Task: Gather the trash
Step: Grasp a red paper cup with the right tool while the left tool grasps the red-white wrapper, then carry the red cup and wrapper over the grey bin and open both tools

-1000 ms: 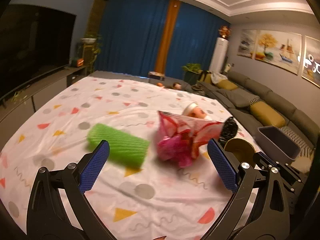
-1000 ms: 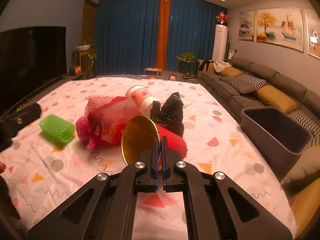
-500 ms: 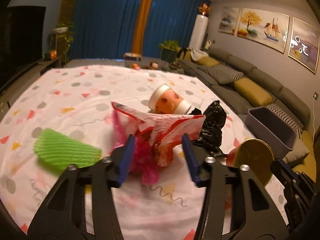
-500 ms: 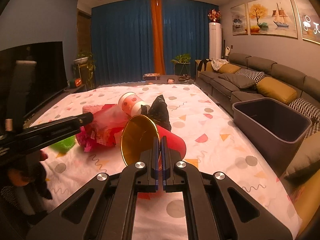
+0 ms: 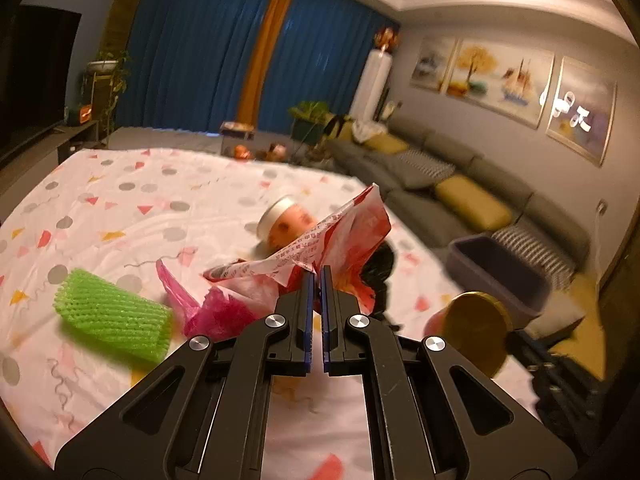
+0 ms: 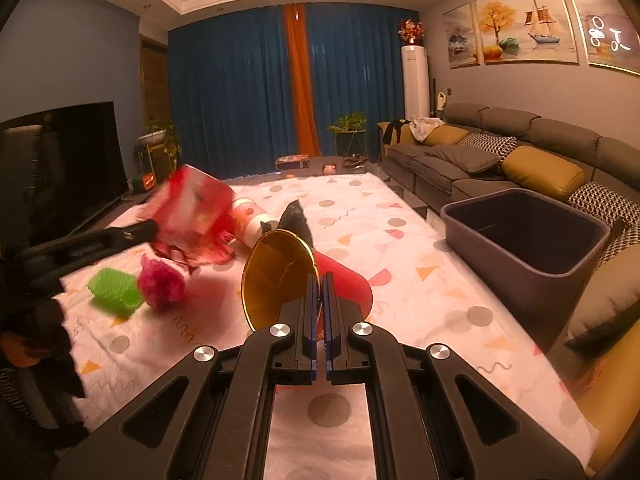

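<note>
My left gripper (image 5: 317, 276) is shut on the edge of a red and white snack wrapper (image 5: 340, 236), lifted off the patterned sheet (image 5: 120, 200). From the right wrist view the wrapper (image 6: 192, 212) hangs in the air at the left, blurred. My right gripper (image 6: 319, 280) is shut on the rim of a red paper cup with a gold inside (image 6: 280, 276); the cup (image 5: 476, 332) also shows at the lower right of the left wrist view. A grey bin (image 6: 524, 232) stands open at the right.
On the sheet lie a green foam net (image 5: 112, 316), a pink crumpled net (image 6: 160, 284), an orange and white cup on its side (image 5: 286, 222) and a black bag (image 6: 294, 220). A grey sofa (image 6: 500, 152) runs along the right wall, a TV (image 6: 60, 168) at the left.
The left gripper's jaws closed from wide open onto the red wrapper and lifted it off the sheet. The right gripper with the cup moved slightly; the bin appears nearer.
</note>
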Tool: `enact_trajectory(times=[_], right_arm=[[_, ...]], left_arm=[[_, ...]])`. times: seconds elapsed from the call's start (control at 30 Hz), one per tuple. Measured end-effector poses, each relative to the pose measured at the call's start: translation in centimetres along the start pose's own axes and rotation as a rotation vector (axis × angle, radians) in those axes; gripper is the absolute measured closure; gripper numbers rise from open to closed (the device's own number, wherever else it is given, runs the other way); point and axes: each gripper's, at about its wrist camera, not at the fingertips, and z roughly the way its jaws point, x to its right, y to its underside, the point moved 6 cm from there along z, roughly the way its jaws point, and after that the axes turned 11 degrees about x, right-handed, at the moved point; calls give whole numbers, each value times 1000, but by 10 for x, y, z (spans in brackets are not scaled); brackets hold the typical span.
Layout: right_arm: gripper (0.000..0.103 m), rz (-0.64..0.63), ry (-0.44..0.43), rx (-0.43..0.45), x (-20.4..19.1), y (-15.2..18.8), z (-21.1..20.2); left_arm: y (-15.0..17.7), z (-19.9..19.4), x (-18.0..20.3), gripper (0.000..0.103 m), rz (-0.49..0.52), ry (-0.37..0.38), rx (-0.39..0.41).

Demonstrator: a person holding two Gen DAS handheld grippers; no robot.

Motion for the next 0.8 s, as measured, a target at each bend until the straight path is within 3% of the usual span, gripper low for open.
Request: enact_trajectory(times=[0.23, 0.43, 0.8], right_arm=[[100, 24, 24, 45, 10, -15, -18], [100, 42, 37, 80, 23, -24, -32], [100, 75, 84, 130, 57, -41, -43]], left_arm=[[-32, -44, 9, 101, -47, 62, 78], [-41, -62, 11, 101, -44, 55, 105], [-32, -48, 59, 101, 30, 97, 77]])
